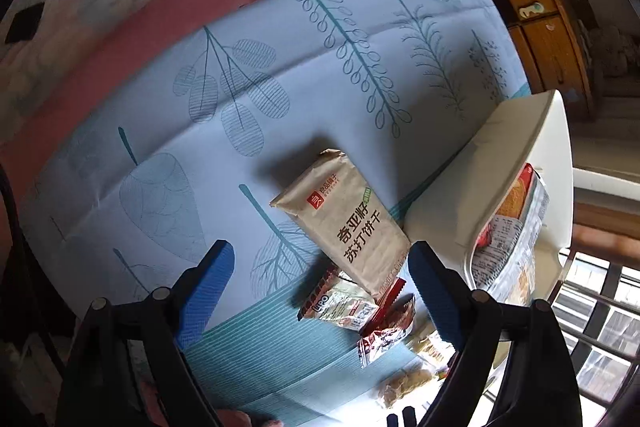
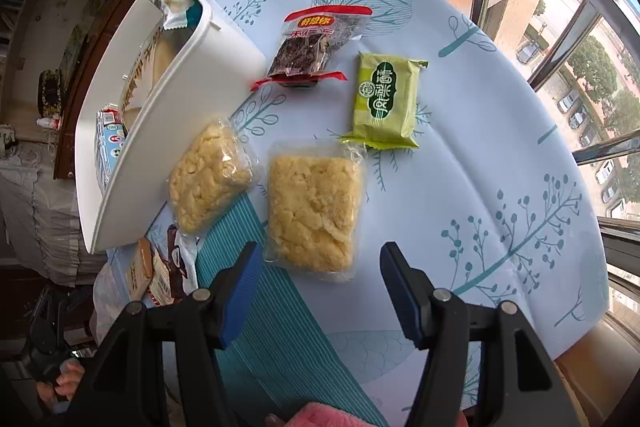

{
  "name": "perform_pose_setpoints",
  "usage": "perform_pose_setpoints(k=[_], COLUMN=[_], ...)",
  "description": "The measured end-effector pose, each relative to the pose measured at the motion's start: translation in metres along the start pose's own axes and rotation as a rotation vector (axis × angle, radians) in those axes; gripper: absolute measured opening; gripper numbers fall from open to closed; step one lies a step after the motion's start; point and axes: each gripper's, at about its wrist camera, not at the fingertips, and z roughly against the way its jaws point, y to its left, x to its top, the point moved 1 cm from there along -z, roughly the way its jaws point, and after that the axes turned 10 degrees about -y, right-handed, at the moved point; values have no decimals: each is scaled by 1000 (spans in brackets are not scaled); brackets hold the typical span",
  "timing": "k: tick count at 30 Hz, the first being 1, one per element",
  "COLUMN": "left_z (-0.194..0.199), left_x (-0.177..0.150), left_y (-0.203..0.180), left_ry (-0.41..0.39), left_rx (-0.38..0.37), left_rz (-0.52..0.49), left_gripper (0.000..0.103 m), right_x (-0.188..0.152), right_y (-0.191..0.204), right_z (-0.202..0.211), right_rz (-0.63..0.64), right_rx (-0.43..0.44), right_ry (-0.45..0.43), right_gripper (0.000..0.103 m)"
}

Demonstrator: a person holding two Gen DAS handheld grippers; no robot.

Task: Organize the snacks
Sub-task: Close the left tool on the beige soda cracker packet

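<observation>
Holding your right gripper [image 2: 320,287] with its blue pads spread wide and empty, you are lined up on the square clear pack of yellow crumbly cake [image 2: 314,207] lying flat on the leaf-print tablecloth [image 2: 500,147], just beyond the fingertips at 12 o'clock, probably your next pick. A second yellow cake pack [image 2: 208,175] leans on the wall of the white bin [image 2: 192,119] at 10 o'clock, likely left close for a short drop. Farther off, the red-edged dark snack pack [image 2: 312,47] sits at 12 o'clock and the green wrapped pastry [image 2: 386,99] at 1 o'clock, both flat, apart from each other, still outside the bin. The bin already holds several packets, so sorting looks partly done. Your left gripper [image 1: 320,287] is likewise open, gripping nothing, poised over the kraft-paper soda cracker pack [image 1: 344,219], which lies at a slant with its near end resting on smaller red-and-white packets [image 1: 348,303]; beside it at 3 o'clock stands the same bin. The cake packs look soft and crumbly, so a gentle squeeze seems wise.
</observation>
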Motion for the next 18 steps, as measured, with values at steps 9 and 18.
perform_pose_setpoints(k=[9,18], left_z=[-43,-67], left_x=[2,3], left_y=[1,-5], left_ry=[41,44], left_rx=[66,93], left_rz=[135,224], left_gripper=[88,88], right_x=[-6,-6], right_y=[25,49], right_z=[-16,-35], right_rz=[221,353], right_rx=[-58,-78], right_ry=[-22,-22], right_gripper=[62,62])
